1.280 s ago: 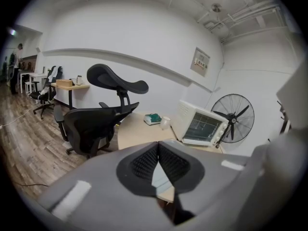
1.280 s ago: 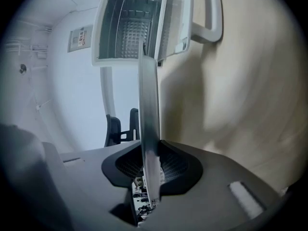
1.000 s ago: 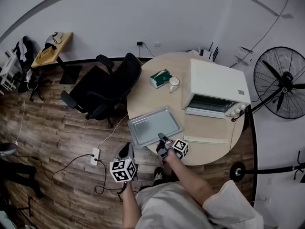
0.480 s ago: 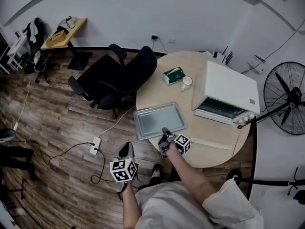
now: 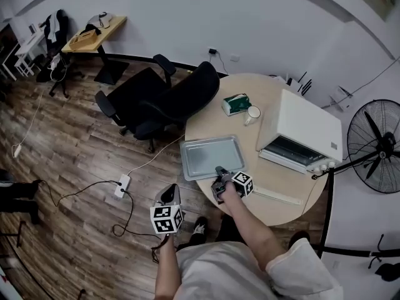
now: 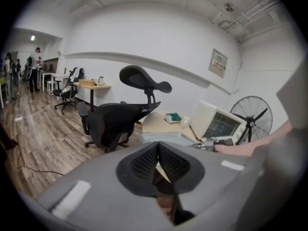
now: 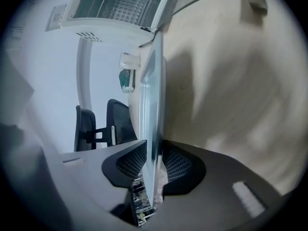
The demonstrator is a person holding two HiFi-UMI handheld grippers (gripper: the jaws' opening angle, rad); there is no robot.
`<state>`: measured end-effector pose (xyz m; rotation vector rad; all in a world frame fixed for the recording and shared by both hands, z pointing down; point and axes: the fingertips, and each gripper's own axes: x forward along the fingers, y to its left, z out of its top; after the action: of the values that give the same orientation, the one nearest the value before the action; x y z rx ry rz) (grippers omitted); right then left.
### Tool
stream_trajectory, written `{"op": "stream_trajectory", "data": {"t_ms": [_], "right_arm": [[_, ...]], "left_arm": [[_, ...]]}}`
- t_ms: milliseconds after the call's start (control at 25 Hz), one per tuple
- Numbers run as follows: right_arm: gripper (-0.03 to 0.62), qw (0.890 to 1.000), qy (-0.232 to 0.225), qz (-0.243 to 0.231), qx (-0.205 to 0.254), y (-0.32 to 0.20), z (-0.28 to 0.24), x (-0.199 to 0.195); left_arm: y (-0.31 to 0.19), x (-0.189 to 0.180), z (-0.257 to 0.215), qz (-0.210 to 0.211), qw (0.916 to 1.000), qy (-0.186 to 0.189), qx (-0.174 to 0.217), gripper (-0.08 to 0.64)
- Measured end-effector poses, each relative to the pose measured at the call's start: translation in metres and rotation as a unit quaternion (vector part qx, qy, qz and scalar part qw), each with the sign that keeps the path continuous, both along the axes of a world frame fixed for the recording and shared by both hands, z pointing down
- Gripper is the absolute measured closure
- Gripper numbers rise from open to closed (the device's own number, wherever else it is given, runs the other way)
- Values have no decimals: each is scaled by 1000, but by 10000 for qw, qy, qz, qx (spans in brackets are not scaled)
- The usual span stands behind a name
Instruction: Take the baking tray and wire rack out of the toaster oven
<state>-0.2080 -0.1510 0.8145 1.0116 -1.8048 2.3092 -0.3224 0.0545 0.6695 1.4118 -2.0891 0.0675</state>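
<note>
**A:** The right gripper (image 5: 219, 174) has its jaws clenched on the near rim of the baking tray (image 5: 209, 156). The tray lies flat on the surface (image 5: 275, 195), out in front of the toaster oven (image 5: 309, 124) and clear of its open door.

**B:** And the left gripper (image 5: 167, 195)?

**A:** Jaws pressed together on nothing, hanging off the surface, far from the toaster oven.

**B:** What could go wrong?

**A:** The tray sits close to the surface's edge, on the side away from the toaster oven. A dragging release could push it over. The wire rack (image 7: 122, 6) is still inside the toaster oven, and a pinch on thin wire may slip or snag coming out.
</note>
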Motion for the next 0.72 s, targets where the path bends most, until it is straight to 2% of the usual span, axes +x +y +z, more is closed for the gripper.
{"op": "stream_trajectory", "data": {"t_ms": [80, 280, 480, 600, 720], "right_arm": [[512, 10000, 80, -34, -31, 3, 3, 2], [512, 9996, 152, -241, -58, 7, 8, 4], [512, 9992, 225, -303, -122, 10, 11, 9], [512, 9993, 159, -328, -124, 7, 8, 9], [506, 9992, 73, -365, -159, 6, 6, 10]], "left_arm": [[-5, 3, 26, 226, 9995, 4, -229, 503], [-32, 23, 87, 863, 9933, 299, -712, 503], [-59, 36, 119, 1077, 9879, 638, -914, 503], [-68, 55, 124, 1377, 9821, 930, -886, 503], [-68, 69, 140, 1406, 9793, 931, -1123, 503]]}}
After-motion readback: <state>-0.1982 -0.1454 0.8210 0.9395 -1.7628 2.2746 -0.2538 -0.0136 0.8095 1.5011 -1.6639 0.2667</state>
